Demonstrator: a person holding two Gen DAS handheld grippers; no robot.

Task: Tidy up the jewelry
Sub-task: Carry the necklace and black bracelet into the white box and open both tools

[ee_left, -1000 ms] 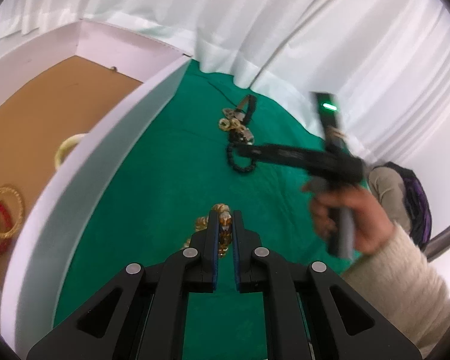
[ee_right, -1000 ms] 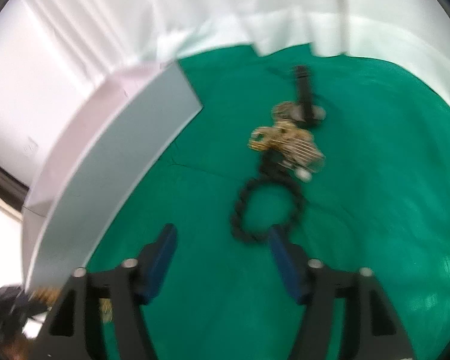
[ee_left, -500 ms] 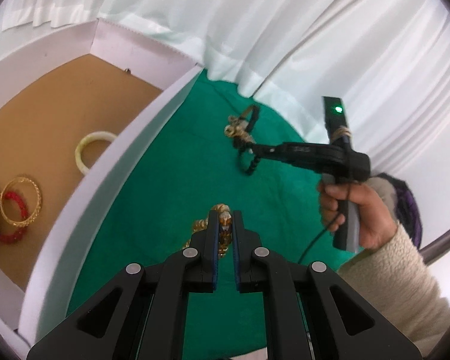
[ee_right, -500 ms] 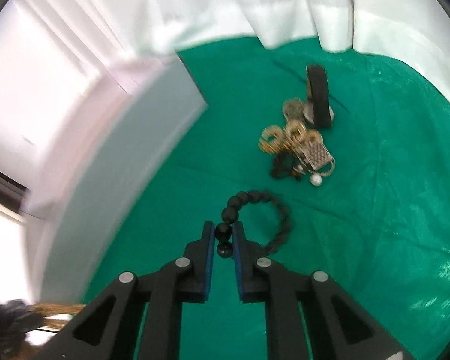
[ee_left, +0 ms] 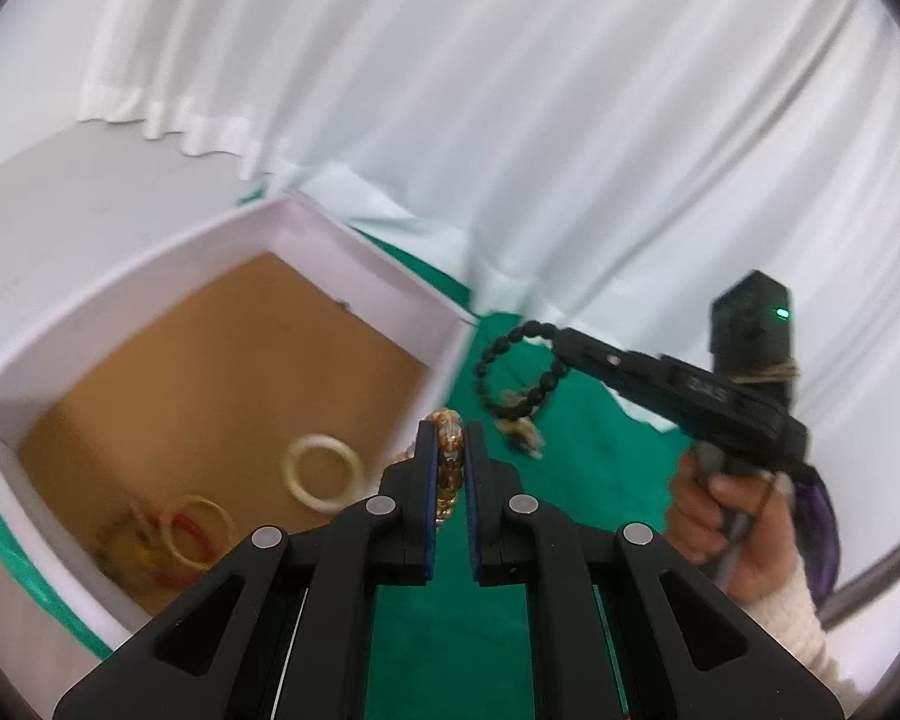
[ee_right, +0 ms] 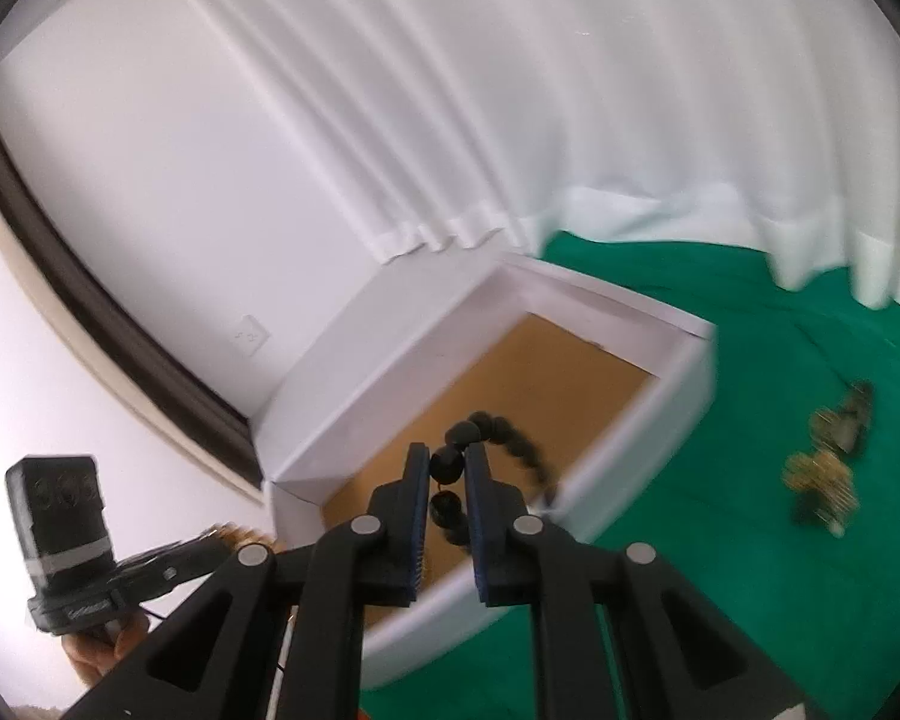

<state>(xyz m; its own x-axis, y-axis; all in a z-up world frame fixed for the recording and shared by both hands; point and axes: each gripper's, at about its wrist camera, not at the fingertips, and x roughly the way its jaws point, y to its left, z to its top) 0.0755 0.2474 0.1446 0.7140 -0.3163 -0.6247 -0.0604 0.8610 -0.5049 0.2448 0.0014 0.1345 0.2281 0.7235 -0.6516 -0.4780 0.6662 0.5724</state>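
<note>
My left claw (ee_left: 448,456) is clamped on an amber bead bracelet (ee_left: 447,468), which hangs between the pads just off the near-right wall of the white box (ee_left: 390,276). My right claw (ee_right: 447,474) is pinched on a black bead bracelet (ee_right: 498,438), its loop dangling over the box's brown floor near the right wall. Inside the box, toward the near-left corner, lie a cream bangle (ee_left: 323,471) and a cluster of gold and red bangles (ee_left: 174,534). More jewelry (ee_right: 828,468) waits on the green cloth (ee_right: 750,570) of the worktop, well right of the box. I judge the risk is in the release: the amber string sits close to the wall and could drape over the rim or slip outside, and beads may snag on a pad as I let go.
</note>
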